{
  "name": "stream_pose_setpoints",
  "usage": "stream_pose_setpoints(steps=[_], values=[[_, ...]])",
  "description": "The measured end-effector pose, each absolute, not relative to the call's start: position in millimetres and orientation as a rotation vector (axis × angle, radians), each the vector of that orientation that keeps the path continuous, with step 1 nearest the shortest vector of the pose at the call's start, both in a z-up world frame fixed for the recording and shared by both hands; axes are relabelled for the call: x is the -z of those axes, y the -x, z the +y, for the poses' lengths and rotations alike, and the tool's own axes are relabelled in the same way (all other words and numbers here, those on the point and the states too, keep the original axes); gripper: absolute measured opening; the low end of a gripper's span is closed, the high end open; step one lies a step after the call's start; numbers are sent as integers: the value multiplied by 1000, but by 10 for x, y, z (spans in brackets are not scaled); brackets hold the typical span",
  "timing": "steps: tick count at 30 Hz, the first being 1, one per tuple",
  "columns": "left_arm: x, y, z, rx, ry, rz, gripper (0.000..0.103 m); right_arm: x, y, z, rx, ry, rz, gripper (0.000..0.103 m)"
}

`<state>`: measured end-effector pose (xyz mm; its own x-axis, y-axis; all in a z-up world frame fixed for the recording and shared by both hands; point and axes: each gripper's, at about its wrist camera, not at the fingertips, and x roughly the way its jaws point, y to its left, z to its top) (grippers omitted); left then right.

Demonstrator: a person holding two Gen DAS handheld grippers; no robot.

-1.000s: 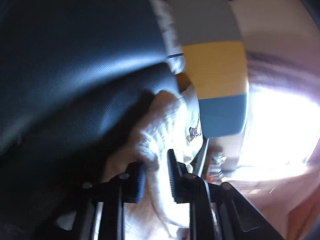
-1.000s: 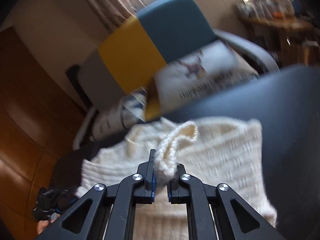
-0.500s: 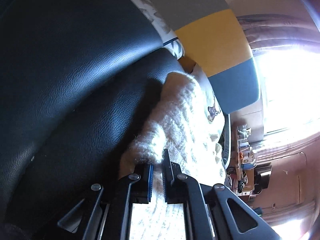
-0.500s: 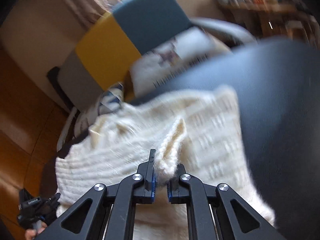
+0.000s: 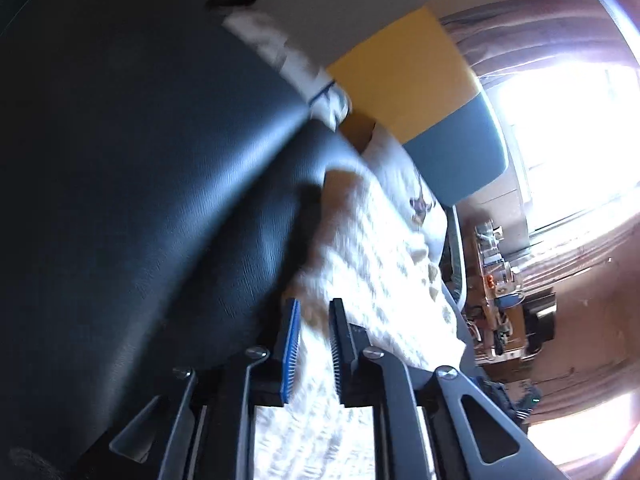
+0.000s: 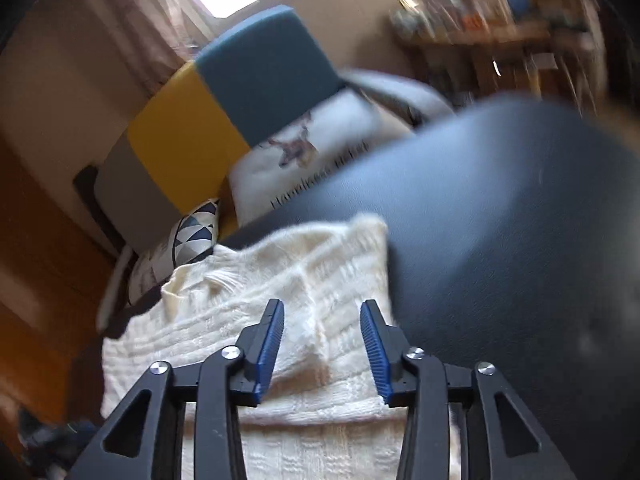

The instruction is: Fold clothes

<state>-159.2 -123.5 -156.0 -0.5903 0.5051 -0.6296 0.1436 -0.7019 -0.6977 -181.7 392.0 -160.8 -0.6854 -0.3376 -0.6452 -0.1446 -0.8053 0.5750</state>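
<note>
A cream knit sweater [image 6: 288, 264] lies spread on a dark leather seat [image 6: 500, 220]. My right gripper [image 6: 322, 308] hovers open just over the sweater, with a raised fold of knit lying loose between its blue pads. In the left wrist view the same sweater [image 5: 380, 264] runs away along the leather seat [image 5: 140, 160]. My left gripper [image 5: 314, 306] has its jaws close together with a bunch of the knit's edge pinched between them.
Behind the seat stands a chair with a grey, yellow and teal back [image 6: 224, 120], holding a deer-print cushion [image 6: 312, 152] and a triangle-pattern pillow [image 6: 194, 232]. A cluttered wooden table [image 6: 480, 20] is at the back right. Wooden floor [image 6: 32, 260] lies to the left.
My right gripper opened and let go of the knit loop, which dropped onto the sweater. My left gripper narrowed onto the sweater's edge and shifted along the seat.
</note>
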Motion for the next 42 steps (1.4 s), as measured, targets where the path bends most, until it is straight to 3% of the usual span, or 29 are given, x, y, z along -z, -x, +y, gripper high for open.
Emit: stream_pose_setpoints(steps=[3, 9, 18, 22, 25, 42], values=[[1578, 1937, -1388, -2341, 1313, -1096, 24, 1492, 1872, 3735, 2595, -1184, -825, 52], [1742, 2753, -1213, -2200, 1357, -1087, 27, 1278, 2013, 3352, 2511, -1171, -630, 54], [1491, 2546, -555, -2170, 1167, -607, 27, 1421, 3032, 2407, 2019, -1334, -593, 55], [1695, 2432, -357, -2210, 1223, -530, 27, 1484, 3485, 1986, 1799, -1382, -572, 84], [1798, 2355, -329, -2219, 1232, -517, 26, 1532, 3824, 1671, 1635, -1410, -553, 84], [1771, 2187, -402, -2226, 1290, -542, 24, 1990, 4239, 856, 1366, -1271, -891, 90]])
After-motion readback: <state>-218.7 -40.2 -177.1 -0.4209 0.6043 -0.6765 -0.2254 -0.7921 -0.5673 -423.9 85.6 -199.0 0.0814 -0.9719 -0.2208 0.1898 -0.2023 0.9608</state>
